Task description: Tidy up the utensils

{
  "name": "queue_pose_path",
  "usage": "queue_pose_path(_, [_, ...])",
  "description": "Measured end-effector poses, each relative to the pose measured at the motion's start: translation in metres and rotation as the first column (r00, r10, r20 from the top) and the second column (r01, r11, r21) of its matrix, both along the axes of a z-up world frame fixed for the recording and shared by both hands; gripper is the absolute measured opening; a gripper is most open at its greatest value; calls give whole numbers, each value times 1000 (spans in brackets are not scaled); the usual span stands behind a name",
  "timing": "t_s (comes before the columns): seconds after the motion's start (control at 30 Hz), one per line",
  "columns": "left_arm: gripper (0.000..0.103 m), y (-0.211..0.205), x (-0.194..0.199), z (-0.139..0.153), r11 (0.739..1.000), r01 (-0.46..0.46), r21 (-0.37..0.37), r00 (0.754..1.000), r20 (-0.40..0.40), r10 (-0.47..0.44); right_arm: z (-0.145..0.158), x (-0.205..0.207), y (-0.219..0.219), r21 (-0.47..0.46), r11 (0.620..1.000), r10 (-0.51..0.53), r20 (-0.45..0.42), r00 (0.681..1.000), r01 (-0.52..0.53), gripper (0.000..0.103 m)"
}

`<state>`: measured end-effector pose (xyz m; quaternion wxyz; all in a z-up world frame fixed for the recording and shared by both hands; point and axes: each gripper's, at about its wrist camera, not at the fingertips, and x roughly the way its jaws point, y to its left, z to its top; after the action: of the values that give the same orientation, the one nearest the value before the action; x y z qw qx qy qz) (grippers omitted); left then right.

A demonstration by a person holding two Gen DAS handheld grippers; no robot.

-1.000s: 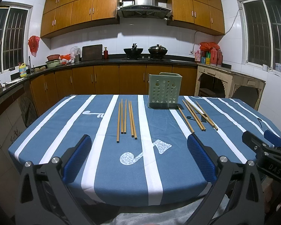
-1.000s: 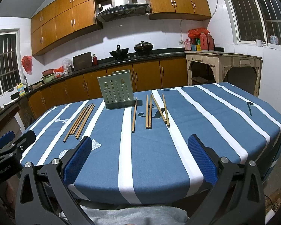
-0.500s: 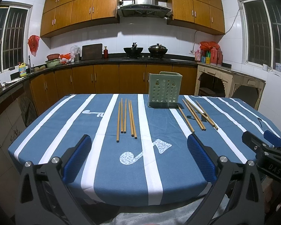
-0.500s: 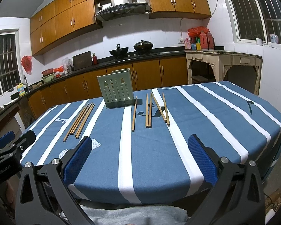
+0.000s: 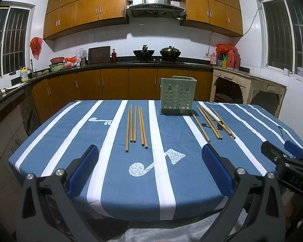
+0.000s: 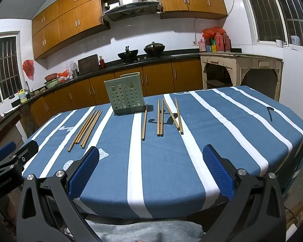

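Nothing's been moved since before. Green holder (image 5: 177,95) contents can't be seen; chopsticks (image 5: 136,124) are laid either side, both grippers (image 5: 150,169) (image 6: 151,170) spread, nothing held.

Chopsticks (image 5: 135,124) flat (beside holder (image 5: 178,95))

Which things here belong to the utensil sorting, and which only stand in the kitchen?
For the job:
- left chopsticks
- right chopsticks
- green holder

Only in the kitchen:
- two woks on the stove
- cutting board
- yellow bottle
- red bottles
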<state>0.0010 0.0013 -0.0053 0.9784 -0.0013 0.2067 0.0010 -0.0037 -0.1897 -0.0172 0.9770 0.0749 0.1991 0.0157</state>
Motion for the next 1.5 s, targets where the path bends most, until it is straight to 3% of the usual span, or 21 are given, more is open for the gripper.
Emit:
queue_pose_path(0.3, [99,1,0,-1,1000,-3,-2,1000,-6,3,-9,-1,0,4,1000,0,-10,1000,0,101])
queue_pose_path(0.57, [99,2,16,-24,999,-26,-23,997,-68,24,-19,11,-1,18,1000,-4,-67,998,5,101])
queue_pose_path(0.73, [99,16,37,-27,999,-36,-34,992,-122,32,-13,43,-16,32,999,-31,-117,993,35,101])
queue_pose_path(0.97, [99,57,106,-13,996,-87,-34,983,-164,81,-2,127,-50,38,995,-81,-246,966,93,100])
queue_pose_path(1.03, [98,69,125,-13,994,-95,-48,979,-187,85,-6,149,-56,37,994,-87,-282,955,101,87])
queue_pose_path(1.1, [90,78,142,-16,994,-94,-61,973,-217,79,-13,175,-62,47,994,-78,-330,941,99,75])
queue_pose_path(1.17, [75,86,158,-24,994,-85,-69,961,-268,64,-23,200,-65,60,994,-63,-383,922,93,62])
queue_pose_path(1.27, [64,92,176,-36,995,-69,-79,942,-334,39,-32,224,-70,72,993,-51,-424,904,89,48])
queue_pose_path(1.5, [51,102,200,-57,991,-44,-124,908,-419,-13,-50,248,-64,20,996,-68,-476,877,88,32])
